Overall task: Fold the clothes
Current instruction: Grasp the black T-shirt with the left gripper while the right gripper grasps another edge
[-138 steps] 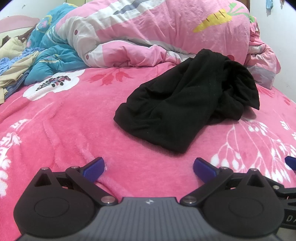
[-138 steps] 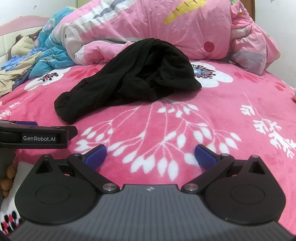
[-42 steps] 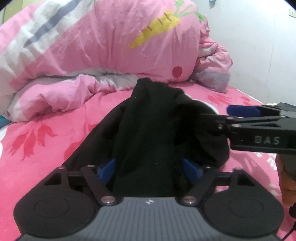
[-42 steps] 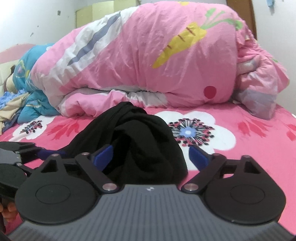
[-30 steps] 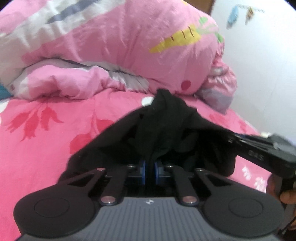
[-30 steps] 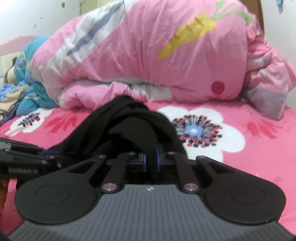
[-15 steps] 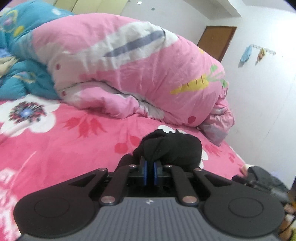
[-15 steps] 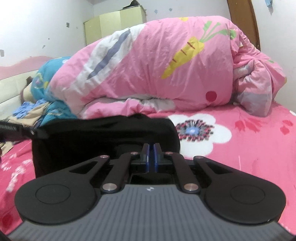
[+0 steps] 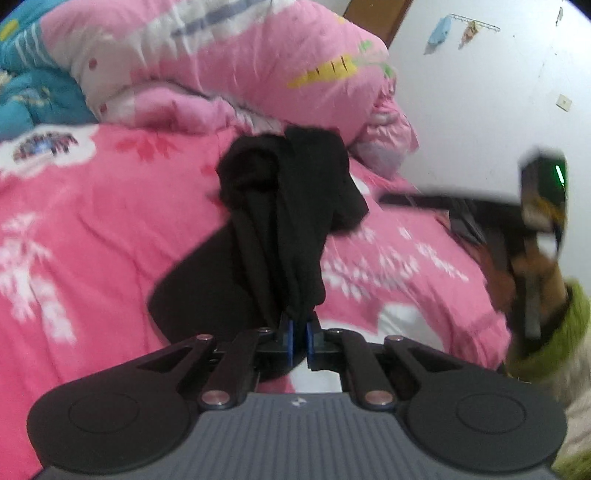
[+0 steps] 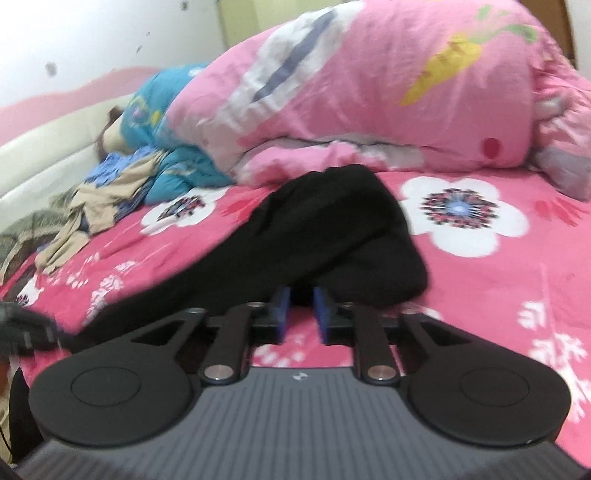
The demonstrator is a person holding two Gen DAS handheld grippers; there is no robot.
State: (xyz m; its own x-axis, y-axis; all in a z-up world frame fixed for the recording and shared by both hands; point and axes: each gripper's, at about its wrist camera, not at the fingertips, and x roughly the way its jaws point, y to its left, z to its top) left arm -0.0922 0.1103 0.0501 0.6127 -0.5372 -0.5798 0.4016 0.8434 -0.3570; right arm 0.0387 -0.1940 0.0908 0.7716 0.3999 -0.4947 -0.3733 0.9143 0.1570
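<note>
A bed [image 10: 480,280] under a pink floral blanket fills the room. White walls [image 9: 480,110] stand behind, with a brown door [image 9: 373,18].

Black grippers [image 9: 298,334] with round side discs, ribbed grey bases, silver screws, blue fingers [image 10: 281,314]. Green sleeve [image 9: 561,332] at the right wrist.

Black soft knit garment [image 9: 288,206], bunched and twisted, unfolded. One edge gathers into a narrow rope of folds pinched between the blue pads of the left gripper [image 9: 298,334]; from there the cloth runs away across the bed to a crumpled mound. In the right wrist view the garment [image 10: 332,229] lies draped in a long diagonal band, its near edge at the pads. Both views motion-blurred.
</note>
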